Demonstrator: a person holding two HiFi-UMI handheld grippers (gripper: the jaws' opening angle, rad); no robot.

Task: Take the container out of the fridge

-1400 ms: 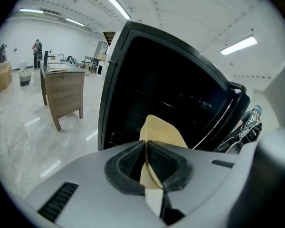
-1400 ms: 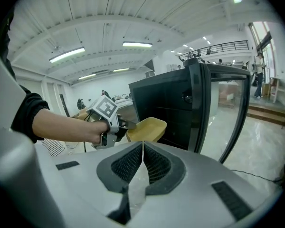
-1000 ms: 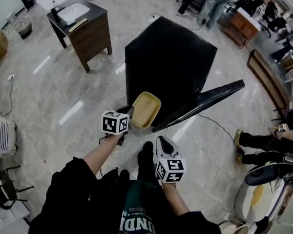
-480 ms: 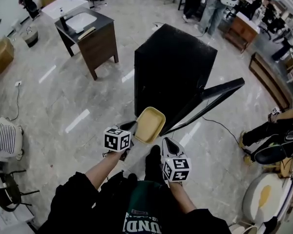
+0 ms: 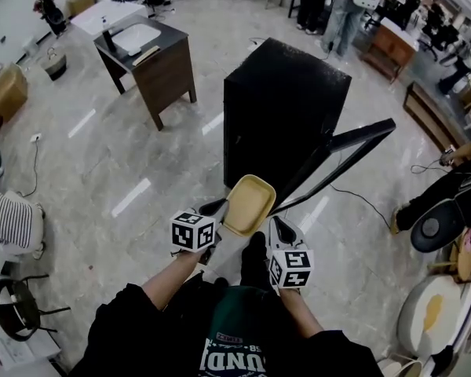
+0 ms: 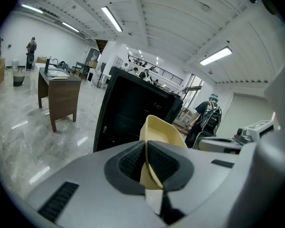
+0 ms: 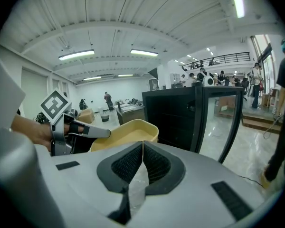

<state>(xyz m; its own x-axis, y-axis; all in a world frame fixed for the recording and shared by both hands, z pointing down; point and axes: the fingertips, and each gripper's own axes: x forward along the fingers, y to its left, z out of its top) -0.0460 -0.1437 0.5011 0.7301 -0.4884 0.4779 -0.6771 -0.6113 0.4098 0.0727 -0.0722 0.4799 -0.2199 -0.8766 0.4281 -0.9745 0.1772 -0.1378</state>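
The black fridge (image 5: 286, 104) stands on the floor with its glass door (image 5: 341, 159) swung open to the right. A shallow yellow container (image 5: 249, 204) hangs in the air in front of the opening, outside the fridge. My left gripper (image 5: 217, 208) is shut on its left rim; in the left gripper view the rim (image 6: 147, 172) sits pinched between the pads and the container (image 6: 164, 133) rises beyond them. My right gripper (image 5: 277, 225) is just right of the container, shut with nothing in it (image 7: 142, 156). Its view shows the container (image 7: 126, 133) and the left gripper (image 7: 78, 129) at left.
A dark wooden cabinet (image 5: 163, 63) with a white basin stands at the back left. Several people are at the far back, and a person's legs (image 5: 447, 191) stretch out at the right. A cable (image 5: 365, 203) runs over the glossy floor behind the door.
The left gripper has drawn the yellow container back from the fridge's front toward my body. The right gripper moved along beside it, still shut.
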